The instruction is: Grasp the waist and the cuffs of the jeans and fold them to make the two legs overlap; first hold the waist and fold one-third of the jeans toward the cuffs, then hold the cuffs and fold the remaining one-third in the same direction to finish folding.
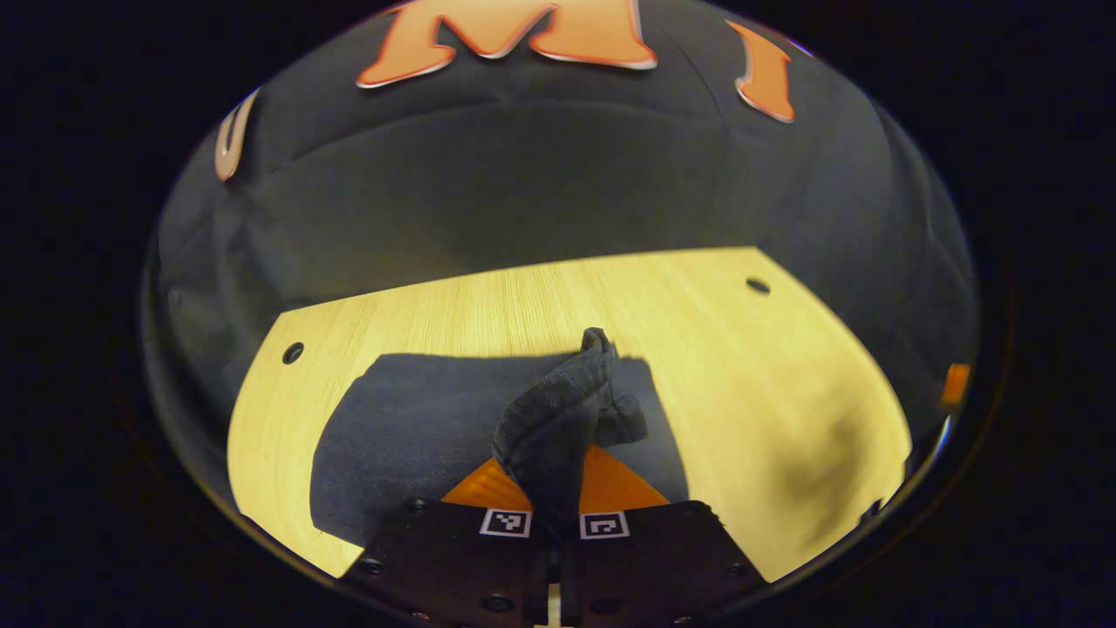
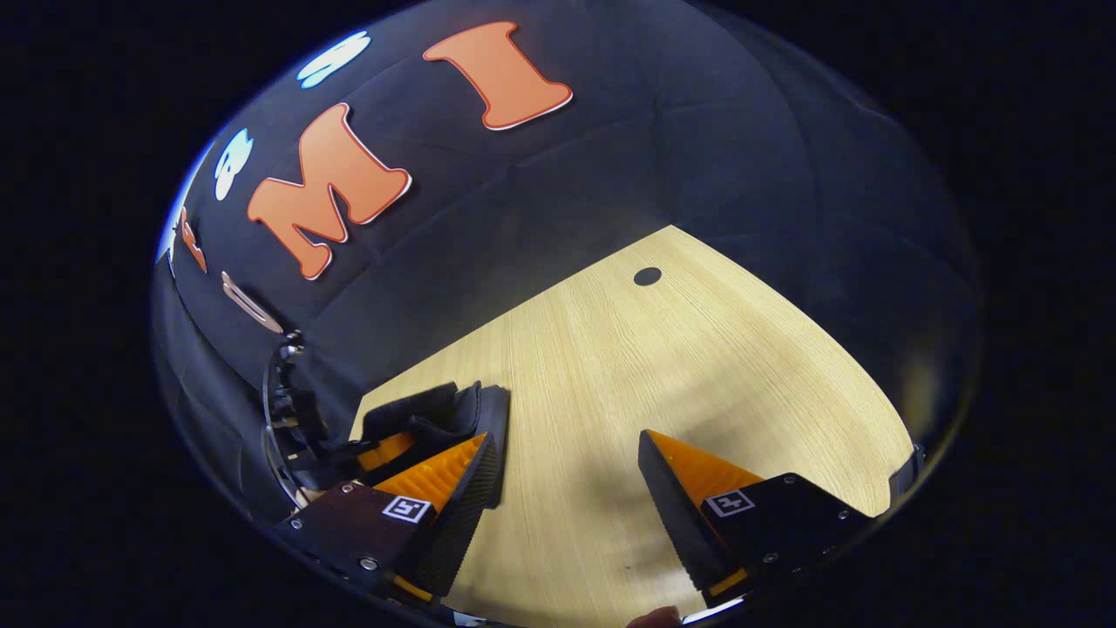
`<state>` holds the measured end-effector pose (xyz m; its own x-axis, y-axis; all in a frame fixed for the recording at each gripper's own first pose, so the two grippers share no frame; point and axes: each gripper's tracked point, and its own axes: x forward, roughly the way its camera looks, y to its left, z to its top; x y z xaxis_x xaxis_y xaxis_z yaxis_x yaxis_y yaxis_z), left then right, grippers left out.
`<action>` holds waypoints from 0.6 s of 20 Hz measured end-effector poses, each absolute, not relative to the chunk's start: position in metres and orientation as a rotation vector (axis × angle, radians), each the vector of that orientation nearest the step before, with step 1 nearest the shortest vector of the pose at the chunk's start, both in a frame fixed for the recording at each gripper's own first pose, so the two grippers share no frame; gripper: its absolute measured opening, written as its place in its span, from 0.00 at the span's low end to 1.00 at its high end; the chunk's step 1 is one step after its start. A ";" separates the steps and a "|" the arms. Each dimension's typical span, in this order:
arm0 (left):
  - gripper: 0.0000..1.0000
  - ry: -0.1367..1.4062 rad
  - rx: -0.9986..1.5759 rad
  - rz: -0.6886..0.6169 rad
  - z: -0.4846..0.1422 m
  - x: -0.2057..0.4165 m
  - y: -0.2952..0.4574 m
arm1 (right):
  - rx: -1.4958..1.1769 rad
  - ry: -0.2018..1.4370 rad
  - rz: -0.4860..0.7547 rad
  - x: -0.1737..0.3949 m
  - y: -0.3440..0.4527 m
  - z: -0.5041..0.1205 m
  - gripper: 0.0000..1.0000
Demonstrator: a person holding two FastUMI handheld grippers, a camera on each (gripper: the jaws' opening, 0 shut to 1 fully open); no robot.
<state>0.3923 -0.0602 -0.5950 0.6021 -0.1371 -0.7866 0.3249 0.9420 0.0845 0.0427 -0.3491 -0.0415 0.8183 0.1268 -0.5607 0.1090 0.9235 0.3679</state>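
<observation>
No word, brand or number can be read on anything here. The only signs are small square black-and-white coded markers, which carry patterns and no letters. In the left gripper view, two of them sit on the body of the left claw [image 1: 555, 488], one marker [image 1: 506, 522] just left of the closed fingers' base and the other marker [image 1: 604, 525] just right of it. In the right gripper view, the right claw [image 2: 567, 471] bears one marker [image 2: 402, 508] on its left finger mount and another marker [image 2: 731, 502] on its right finger mount. Their patterns are too small to make out further.
</observation>
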 end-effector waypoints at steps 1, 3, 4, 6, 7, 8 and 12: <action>0.06 0.891 0.296 -0.265 -0.602 0.388 -0.061 | 0.396 0.626 0.015 0.040 -0.348 -0.044 0.98; 0.06 0.897 0.401 -0.268 -0.619 0.384 -0.063 | 0.382 0.646 0.023 0.036 -0.349 -0.051 0.98; 0.06 0.906 0.411 -0.290 -0.624 0.378 -0.071 | 0.373 0.651 0.028 0.035 -0.348 -0.051 0.98; 0.41 0.958 0.371 -0.341 -0.640 0.359 -0.089 | 0.364 0.653 0.040 0.035 -0.346 -0.051 0.98; 0.58 0.957 0.378 -0.335 -0.643 0.355 -0.094 | 0.365 0.654 0.046 0.034 -0.345 -0.052 0.98; 0.76 0.942 0.402 -0.322 -0.640 0.355 -0.097 | 0.365 0.656 0.052 0.032 -0.344 -0.050 0.98; 0.99 0.907 0.389 -0.367 -0.625 0.344 -0.113 | 0.358 0.663 0.069 0.028 -0.339 -0.048 0.98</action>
<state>0.3439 -0.1127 -0.6253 0.5639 -0.1420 -0.8135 0.4631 0.8700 0.1691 0.0281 -0.3392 -0.0478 0.7884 0.1753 -0.5897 0.0509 0.9367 0.3465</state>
